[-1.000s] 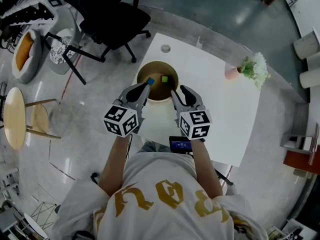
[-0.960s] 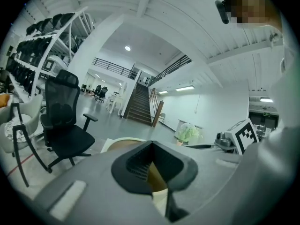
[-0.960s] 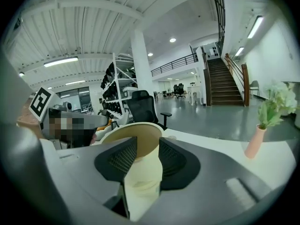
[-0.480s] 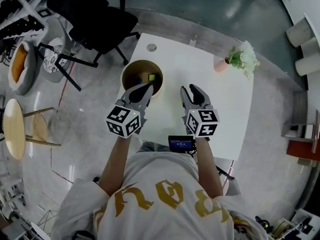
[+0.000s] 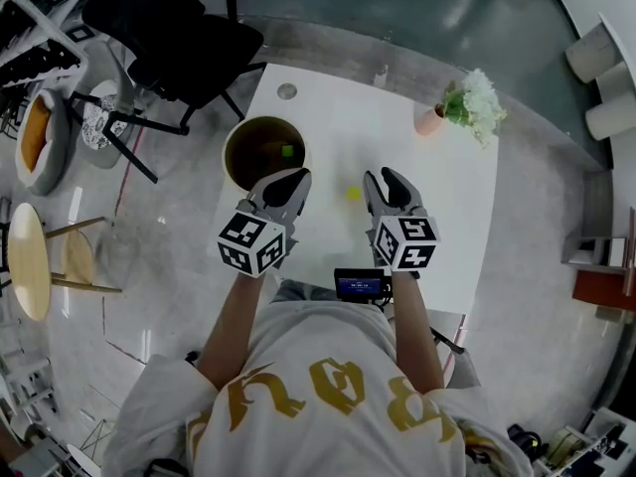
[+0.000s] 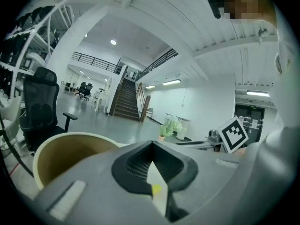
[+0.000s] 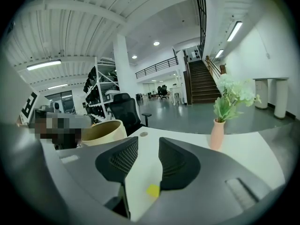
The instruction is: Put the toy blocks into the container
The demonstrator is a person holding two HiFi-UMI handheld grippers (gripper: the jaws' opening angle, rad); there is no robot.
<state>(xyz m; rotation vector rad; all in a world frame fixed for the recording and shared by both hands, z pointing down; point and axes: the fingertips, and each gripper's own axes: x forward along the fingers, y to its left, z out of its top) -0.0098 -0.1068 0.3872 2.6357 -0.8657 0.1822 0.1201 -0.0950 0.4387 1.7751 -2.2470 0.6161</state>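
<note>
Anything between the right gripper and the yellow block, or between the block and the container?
Nothing visible between the right gripper, jaws apart after closing slightly, and the yellow block on the bare table. Toward the container, only the left gripper sits by the near rim.

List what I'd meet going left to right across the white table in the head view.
round container → yellow block → right hand-held gripper → pink vase of flowers
</note>
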